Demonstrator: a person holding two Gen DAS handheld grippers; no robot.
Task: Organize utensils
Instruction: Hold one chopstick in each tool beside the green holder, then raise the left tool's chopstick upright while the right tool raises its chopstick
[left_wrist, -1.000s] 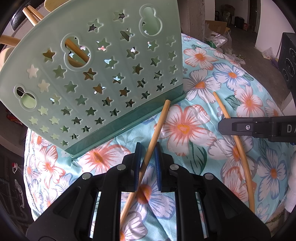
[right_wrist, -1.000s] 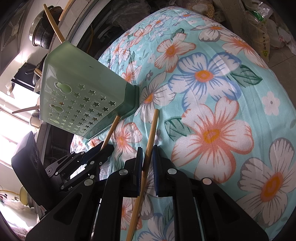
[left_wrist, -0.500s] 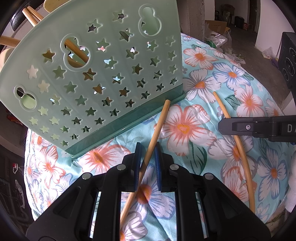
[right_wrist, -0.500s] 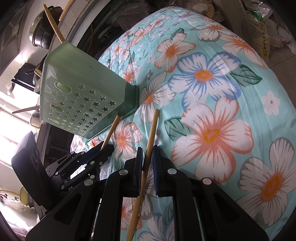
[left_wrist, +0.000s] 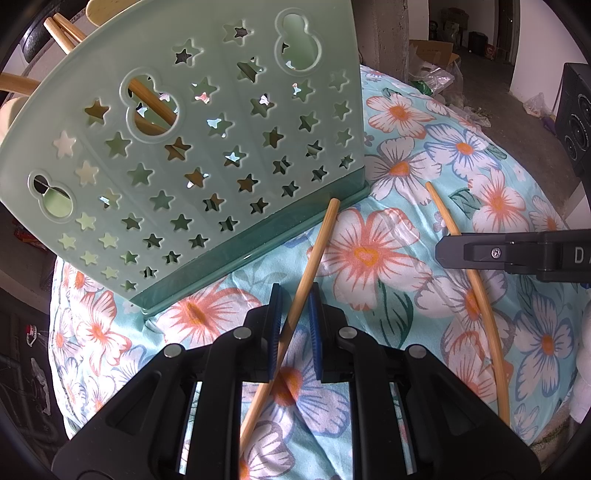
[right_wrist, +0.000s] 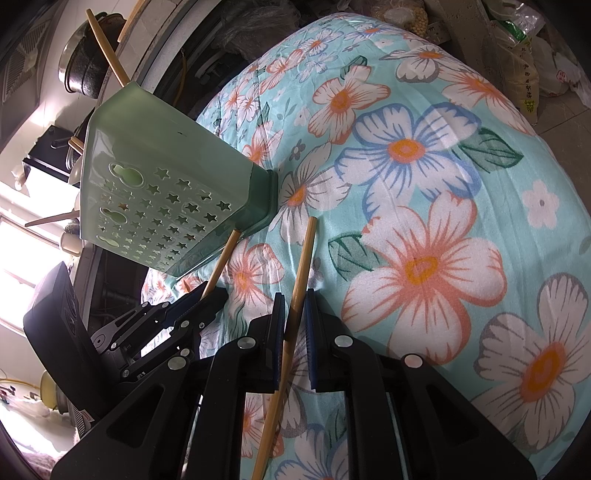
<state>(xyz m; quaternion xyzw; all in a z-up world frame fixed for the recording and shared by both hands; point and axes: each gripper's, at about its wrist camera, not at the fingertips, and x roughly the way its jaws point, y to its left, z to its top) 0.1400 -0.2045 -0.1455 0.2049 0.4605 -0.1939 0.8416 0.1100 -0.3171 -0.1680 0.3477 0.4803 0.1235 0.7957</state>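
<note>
A pale green utensil holder (left_wrist: 192, 147) with star cut-outs stands on the floral cloth and also shows in the right wrist view (right_wrist: 162, 192). Several wooden utensils stick out of its top. My left gripper (left_wrist: 294, 299) is closed around a bamboo chopstick (left_wrist: 314, 251) whose tip lies at the holder's base. My right gripper (right_wrist: 293, 306) is closed around a second bamboo chopstick (right_wrist: 304, 254) that lies on the cloth. In the left wrist view that second chopstick (left_wrist: 476, 295) runs under the right gripper's black finger (left_wrist: 517, 253).
The floral teal cloth (right_wrist: 424, 184) covers a rounded surface that drops off on all sides. A black speaker (left_wrist: 576, 118) stands at the far right. Bags and boxes (left_wrist: 432, 62) lie on the floor beyond. Pots (right_wrist: 81, 66) sit behind the holder.
</note>
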